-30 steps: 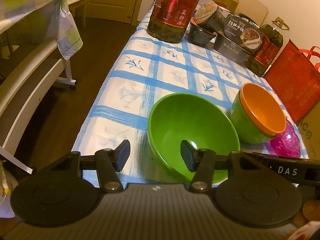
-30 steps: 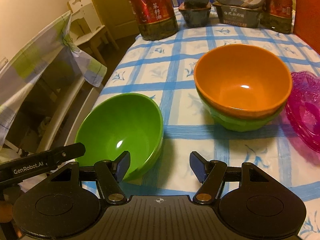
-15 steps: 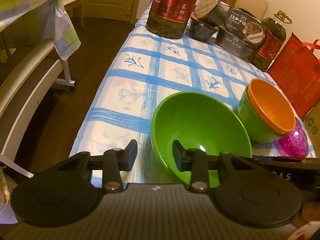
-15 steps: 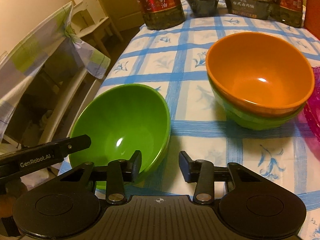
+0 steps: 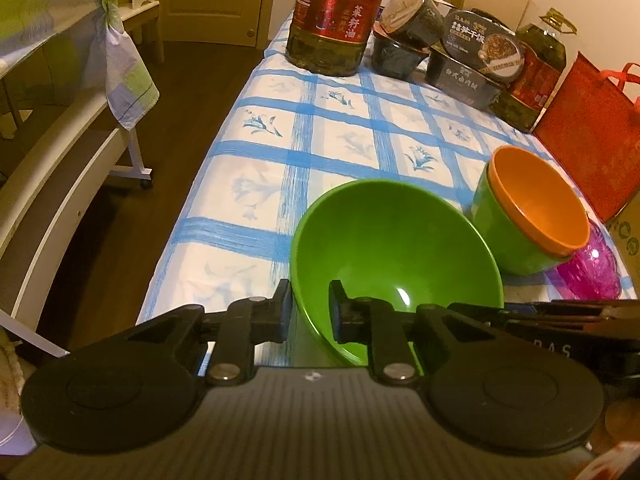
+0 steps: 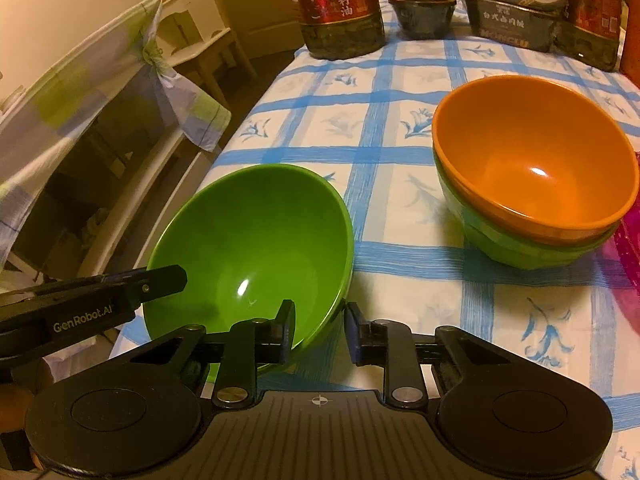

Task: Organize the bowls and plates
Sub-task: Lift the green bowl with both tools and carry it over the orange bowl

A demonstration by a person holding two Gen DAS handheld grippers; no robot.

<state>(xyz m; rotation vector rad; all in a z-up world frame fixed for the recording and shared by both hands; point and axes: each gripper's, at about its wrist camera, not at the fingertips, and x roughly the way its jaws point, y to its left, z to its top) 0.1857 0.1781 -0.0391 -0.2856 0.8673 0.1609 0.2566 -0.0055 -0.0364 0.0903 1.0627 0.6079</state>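
Observation:
A large green bowl (image 5: 396, 248) (image 6: 252, 240) sits near the table's front left corner. My left gripper (image 5: 310, 314) has closed onto its near left rim, one finger outside and one inside. My right gripper (image 6: 319, 332) has closed onto its near right rim the same way. An orange bowl (image 5: 536, 204) (image 6: 536, 160) is nested in a smaller green bowl (image 5: 496, 236) (image 6: 512, 248) to the right. A pink glass dish (image 5: 592, 272) (image 6: 628, 248) lies beyond them.
The table has a blue checked cloth (image 5: 340, 140). Oil bottles (image 5: 332, 16), boxed meals (image 5: 476, 56) and a red bag (image 5: 588, 136) stand along the back. A shelf with draped cloth (image 5: 120, 60) stands off the table's left edge.
Both grippers closed from wide open onto the large green bowl's near rim. The bowl looks slightly tilted and nearer than before.

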